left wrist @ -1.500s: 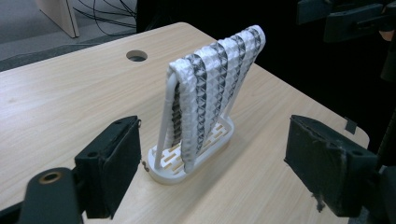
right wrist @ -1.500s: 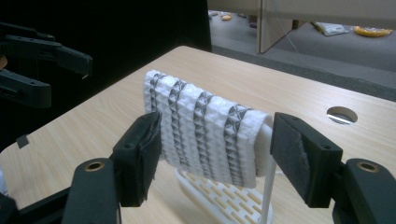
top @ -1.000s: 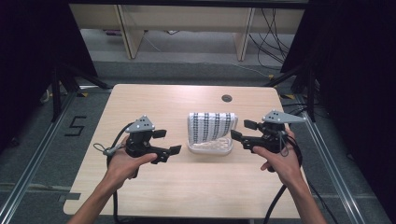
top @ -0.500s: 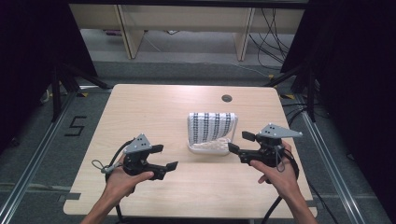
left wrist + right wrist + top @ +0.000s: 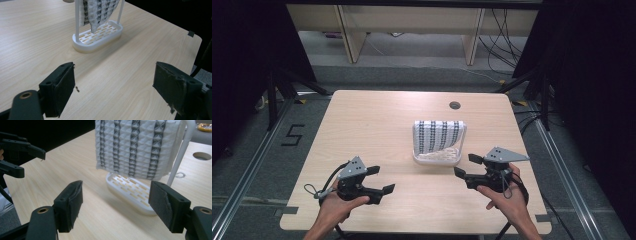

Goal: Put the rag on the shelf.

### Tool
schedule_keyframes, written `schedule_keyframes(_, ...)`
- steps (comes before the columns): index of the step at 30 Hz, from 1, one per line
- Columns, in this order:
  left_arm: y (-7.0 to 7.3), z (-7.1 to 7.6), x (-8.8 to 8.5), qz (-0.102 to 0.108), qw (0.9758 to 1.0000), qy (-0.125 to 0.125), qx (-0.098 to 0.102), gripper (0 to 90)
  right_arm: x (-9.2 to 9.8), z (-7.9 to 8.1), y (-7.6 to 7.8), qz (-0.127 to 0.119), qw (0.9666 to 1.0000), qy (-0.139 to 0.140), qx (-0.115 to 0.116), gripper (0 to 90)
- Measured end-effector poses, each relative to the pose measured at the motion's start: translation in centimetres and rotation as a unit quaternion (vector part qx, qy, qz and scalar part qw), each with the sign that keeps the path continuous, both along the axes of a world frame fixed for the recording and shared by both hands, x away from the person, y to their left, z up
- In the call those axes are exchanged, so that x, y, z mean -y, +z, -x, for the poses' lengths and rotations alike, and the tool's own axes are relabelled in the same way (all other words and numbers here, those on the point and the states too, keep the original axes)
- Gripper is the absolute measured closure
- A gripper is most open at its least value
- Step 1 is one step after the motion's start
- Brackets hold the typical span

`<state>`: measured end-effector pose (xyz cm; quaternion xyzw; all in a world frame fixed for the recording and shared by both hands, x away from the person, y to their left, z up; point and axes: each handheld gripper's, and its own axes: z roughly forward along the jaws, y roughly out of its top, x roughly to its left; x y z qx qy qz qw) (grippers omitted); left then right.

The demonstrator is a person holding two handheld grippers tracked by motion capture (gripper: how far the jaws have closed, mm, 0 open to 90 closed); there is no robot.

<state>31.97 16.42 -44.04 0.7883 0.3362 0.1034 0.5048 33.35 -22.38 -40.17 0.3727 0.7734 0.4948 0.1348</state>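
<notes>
A white rack [image 5: 438, 159] with a patterned cloth [image 5: 437, 136] draped over it stood right of the table's [image 5: 377, 120] middle. Near the front edge, the left gripper [image 5: 381, 180] and right gripper [image 5: 466, 166] hovered, jaws apart, empty.

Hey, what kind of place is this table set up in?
Probably a lab or test workspace, not a home. A bare wooden table stands inside a dark curtained frame, loose cables run over the grey floor behind it, and a taped number 5 marks the floor. The one prop is a white rack with a patterned cloth.
</notes>
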Motion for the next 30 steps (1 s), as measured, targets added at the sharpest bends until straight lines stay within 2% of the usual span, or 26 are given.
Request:
schedule_keyframes(3, -0.3, 0.2, -0.1, -0.002, 1.0, -0.002, -0.002, 16.8, 0.1, 0.0, -0.4, 0.003, 0.9999, 0.006, 0.01, 28.7)
schedule_keyframes(5, -0.6, 0.4, -0.1, -0.002, 1.0, -0.003, -0.002, 16.8, 0.1, 0.2, -0.6, 0.004, 1.0, 0.005, 0.005, 28.7)
schedule_keyframes(6, -0.9, 0.6, -0.2, -0.01, 0.9999, -0.005, -0.003, 16.8, 0.0, 0.4, -1.0, -0.004, 1.0, 0.006, 0.003, 28.7)
schedule_keyframes(7, -1.1, 0.7, -0.2, -0.009, 0.9999, -0.006, -0.001, 16.8, 0.0, 0.6, -1.1, 0.001, 1.0, 0.001, -0.008, 28.7)
schedule_keyframes(9, -1.2, 0.9, -0.2, -0.015, 0.9999, -0.003, -0.002, 16.8, 0.0, 0.6, -1.6, 0.001, 0.9999, 0.009, 0.005, 28.6)
schedule_keyframes(11, -1.6, 1.2, -0.2, -0.02, 0.9998, -0.006, -0.004, 16.9, 0.0, 0.7, -1.9, 0.004, 0.9999, 0.009, 0.006, 28.4)
schedule_keyframes(13, -2.0, 1.4, -0.2, -0.017, 0.9998, -0.009, -0.003, 16.8, -0.1, 0.9, -2.2, 0.003, 0.9999, 0.012, 0.002, 28.1)
schedule_keyframes(14, -2.2, 1.7, -0.2, -0.026, 0.9996, -0.011, -0.005, 16.8, -0.3, 1.2, -2.6, -0.003, 0.9998, 0.016, -0.009, 27.0)
schedule_keyframes(16, -2.3, 1.8, -0.2, -0.029, 0.9995, -0.014, -0.005, 16.8, -0.3, 1.3, -2.7, 0.003, 0.9998, 0.016, -0.009, 26.3)
schedule_keyframes(17, -2.4, 1.9, -0.2, -0.032, 0.9994, -0.012, 0.0, 16.8, -0.4, 1.4, -3.0, -0.005, 0.9998, 0.019, -0.011, 25.6)
schedule_keyframes(19, -2.5, 2.1, -0.2, -0.038, 0.9992, -0.014, 0.0, 16.8, -0.4, 1.5, -3.5, 0.004, 0.9996, 0.024, -0.012, 24.1)
schedule_keyframes(20, -2.7, 2.2, -0.2, -0.037, 0.9991, -0.018, 0.0, 16.8, -0.5, 1.7, -3.6, -0.001, 0.9995, 0.022, -0.022, 23.8)
schedule_keyframes(21, -2.7, 2.3, -0.2, -0.04, 0.9991, -0.014, 0.001, 16.8, -0.4, 1.7, -4.1, -0.001, 0.9994, 0.029, -0.017, 23.1)
schedule_keyframes(22, -2.8, 2.4, -0.2, -0.04, 0.9991, -0.016, 0.0, 16.8, -0.5, 2.1, -4.1, 0.002, 0.9992, 0.024, -0.033, 23.0)
schedule_keyframes(23, -3.0, 2.6, -0.1, -0.038, 0.9992, -0.014, -0.001, 16.8, -0.5, 2.0, -4.4, -0.003, 0.9992, 0.03, -0.027, 23.0)
schedule_keyframes(24, -3.1, 2.7, -0.1, -0.041, 0.999, -0.017, 0.001, 16.8, -0.3, 2.0, -4.5, 0.008, 0.9994, 0.032, -0.014, 22.9)
schedule_keyframes(25, -3.2, 2.8, -0.1, -0.047, 0.9988, -0.017, 0.002, 16.8, -0.4, 2.1, -4.7, 0.003, 0.9992, 0.034, -0.021, 22.7)
schedule_keyframes(27, -3.5, 3.0, 0.0, -0.045, 0.9988, -0.018, 0.003, 16.8, -0.2, 2.4, -4.9, 0.006, 0.9991, 0.03, -0.029, 22.6)
schedule_keyframes(28, -3.6, 3.1, 0.0, -0.05, 0.9986, -0.019, 0.003, 16.8, -0.3, 2.7, -5.0, -0.005, 0.9989, 0.027, -0.039, 22.6)
schedule_keyframes(30, -4.2, 3.6, 0.1, -0.052, 0.9985, -0.017, 0.001, 16.9, 0.0, 2.8, -5.5, 0.011, 0.999, 0.04, -0.019, 22.6)
